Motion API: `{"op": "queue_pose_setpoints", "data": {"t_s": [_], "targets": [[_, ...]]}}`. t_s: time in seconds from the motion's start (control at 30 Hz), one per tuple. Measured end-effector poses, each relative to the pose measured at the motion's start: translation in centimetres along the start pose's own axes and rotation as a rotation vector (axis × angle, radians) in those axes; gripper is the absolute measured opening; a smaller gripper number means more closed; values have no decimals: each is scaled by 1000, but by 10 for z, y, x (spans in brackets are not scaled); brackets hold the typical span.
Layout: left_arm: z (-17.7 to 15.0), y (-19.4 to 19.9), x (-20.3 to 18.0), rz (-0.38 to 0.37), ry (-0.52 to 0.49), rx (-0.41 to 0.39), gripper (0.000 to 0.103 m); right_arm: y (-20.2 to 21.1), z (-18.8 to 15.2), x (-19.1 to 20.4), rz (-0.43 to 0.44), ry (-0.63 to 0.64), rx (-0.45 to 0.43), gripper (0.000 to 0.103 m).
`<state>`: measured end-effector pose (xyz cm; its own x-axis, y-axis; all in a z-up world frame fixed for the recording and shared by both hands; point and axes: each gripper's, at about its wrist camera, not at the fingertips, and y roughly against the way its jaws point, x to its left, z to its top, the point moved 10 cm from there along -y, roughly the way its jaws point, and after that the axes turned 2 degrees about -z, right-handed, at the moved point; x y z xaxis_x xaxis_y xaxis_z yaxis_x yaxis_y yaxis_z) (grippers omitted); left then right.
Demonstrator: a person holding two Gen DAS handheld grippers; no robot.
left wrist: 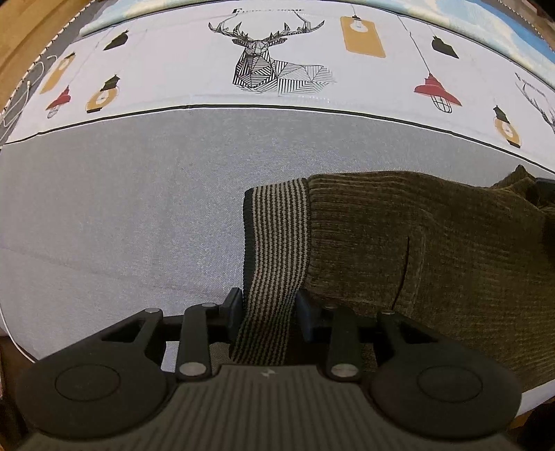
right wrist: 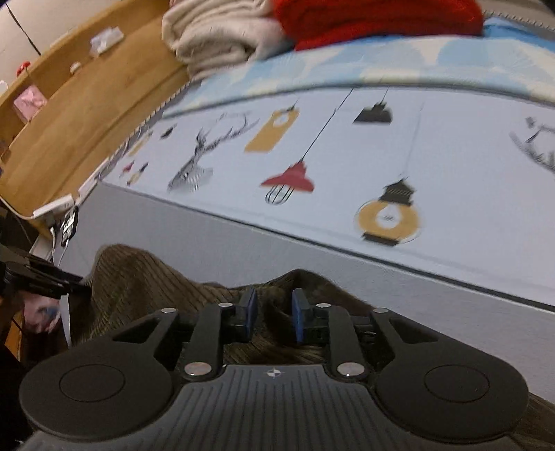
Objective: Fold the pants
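Observation:
Olive-brown corduroy pants [left wrist: 433, 243] lie on a grey bed sheet [left wrist: 121, 215], with a black-and-tan striped waistband [left wrist: 275, 243] at their left end. My left gripper [left wrist: 269, 308] straddles the near end of the waistband, its jaws a band's width apart and touching its edges. In the right wrist view the pants [right wrist: 145, 277] are bunched and lifted under my right gripper [right wrist: 274, 312]. Its blue pads [right wrist: 251, 312] pinch a fold of the cloth. The other gripper's black fingers [right wrist: 41, 277] show at the left edge.
A white sheet printed with deer and lamps [left wrist: 277, 62] covers the far part of the bed. Folded beige [right wrist: 215, 38] and red [right wrist: 378, 20] textiles sit at the far edge. A wooden headboard shelf [right wrist: 86, 104] with small items runs along the left.

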<state>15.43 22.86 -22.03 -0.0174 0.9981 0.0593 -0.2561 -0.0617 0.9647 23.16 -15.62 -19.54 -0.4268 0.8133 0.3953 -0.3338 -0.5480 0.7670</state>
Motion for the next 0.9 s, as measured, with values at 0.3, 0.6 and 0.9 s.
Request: {"op": "queue_pose_setpoints", "data": {"t_s": [0.3, 0.6, 0.9], "targets": [[1, 0, 0, -18, -9, -11, 39, -8, 43, 7, -66, 88, -75, 9], [3, 6, -1, -20, 1, -26, 39, 17, 55, -57, -474, -33, -177, 12], [27, 39, -4, -133, 79, -189, 39, 78, 4, 3, -16, 164, -91, 15]]}}
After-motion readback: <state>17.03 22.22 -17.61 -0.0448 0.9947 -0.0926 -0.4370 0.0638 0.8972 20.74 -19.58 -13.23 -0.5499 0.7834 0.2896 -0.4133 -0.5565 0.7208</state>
